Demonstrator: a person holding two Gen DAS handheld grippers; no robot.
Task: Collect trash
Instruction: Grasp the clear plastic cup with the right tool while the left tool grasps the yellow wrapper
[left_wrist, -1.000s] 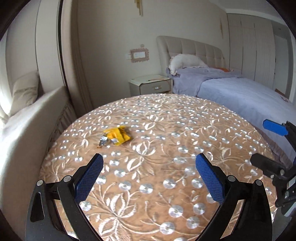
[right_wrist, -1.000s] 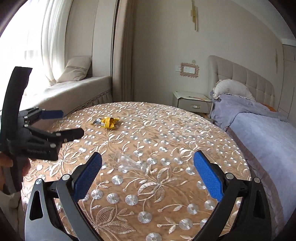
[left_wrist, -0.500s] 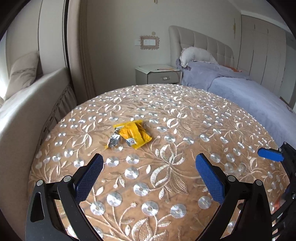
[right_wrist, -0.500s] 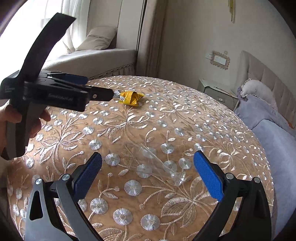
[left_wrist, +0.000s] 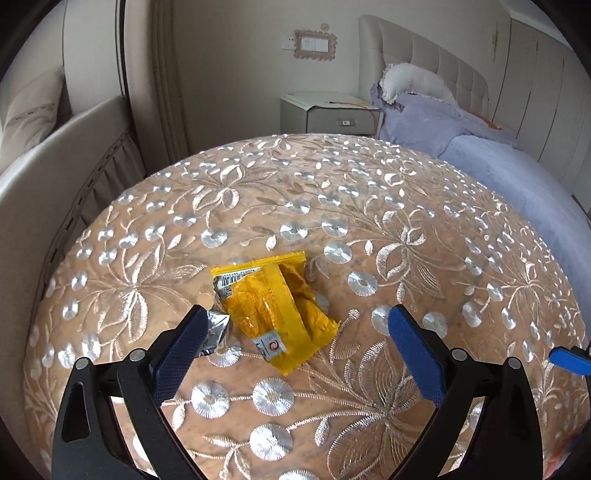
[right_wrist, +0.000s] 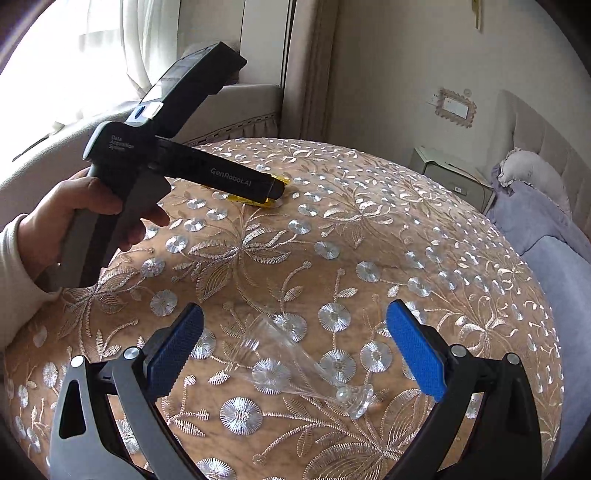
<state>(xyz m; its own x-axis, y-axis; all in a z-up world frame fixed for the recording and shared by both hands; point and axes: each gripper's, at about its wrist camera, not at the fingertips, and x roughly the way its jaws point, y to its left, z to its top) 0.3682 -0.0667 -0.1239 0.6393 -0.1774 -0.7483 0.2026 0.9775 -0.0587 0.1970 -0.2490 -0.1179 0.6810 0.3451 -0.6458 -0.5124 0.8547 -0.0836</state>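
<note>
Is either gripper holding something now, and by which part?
Nothing is held. The left gripper, jaws just closing, straddles the yellow wrapper without pressing it; the right gripper is open over clear plastic.

One yellow wrapper (left_wrist: 275, 308); one clear plastic bottle (right_wrist: 295, 363); two tongs (left_wrist: 295, 334) (right_wrist: 293, 341).

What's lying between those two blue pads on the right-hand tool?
A clear plastic cup lies on its side on the embroidered tablecloth, between the right gripper pads, untouched; the right wrist view shows it.

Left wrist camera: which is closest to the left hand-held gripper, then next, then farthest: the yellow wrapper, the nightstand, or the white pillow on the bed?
From the left hand-held gripper:
1. Yellow wrapper, lying on the table between its open fingers.
2. Nightstand, beyond the table's far edge, by the wall.
3. White pillow, farther right, against the headboard.
</note>
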